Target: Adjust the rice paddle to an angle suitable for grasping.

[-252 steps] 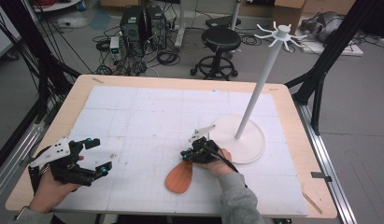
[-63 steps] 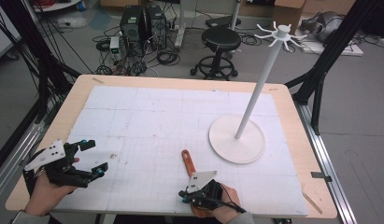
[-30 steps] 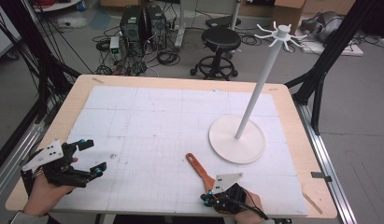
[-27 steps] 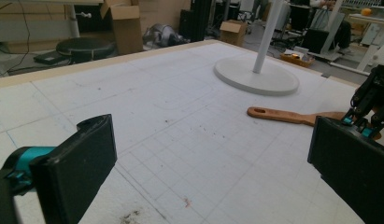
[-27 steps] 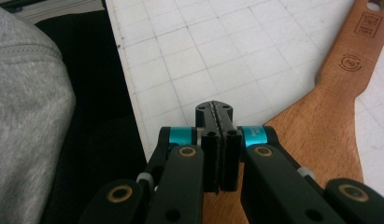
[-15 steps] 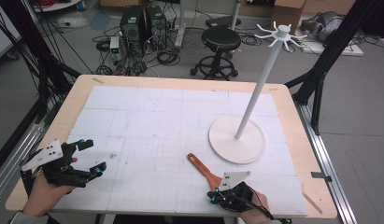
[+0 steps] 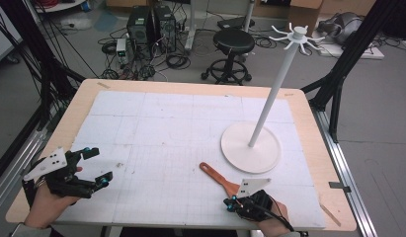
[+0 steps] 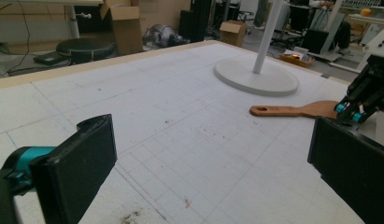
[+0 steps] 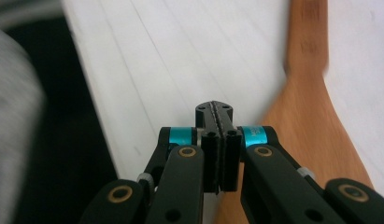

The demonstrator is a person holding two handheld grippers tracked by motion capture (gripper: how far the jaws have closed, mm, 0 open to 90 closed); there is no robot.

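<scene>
Since the earliest frame my right gripper [image 7: 232, 202] has dragged the wooden spatula [image 7: 221, 178] from centre frame toward the lower right, where it now lies slanted on the white mat [image 7: 161, 128], handle toward upper left, blade at the gripper's tips. In the right gripper view its jaws are pressed together with nothing visibly between them, beside the blade. At lower left, my left gripper [image 7: 98, 168] rests with jaws spread wide, well apart from the spatula; the white stand [image 7: 251, 146] sits right of centre
</scene>
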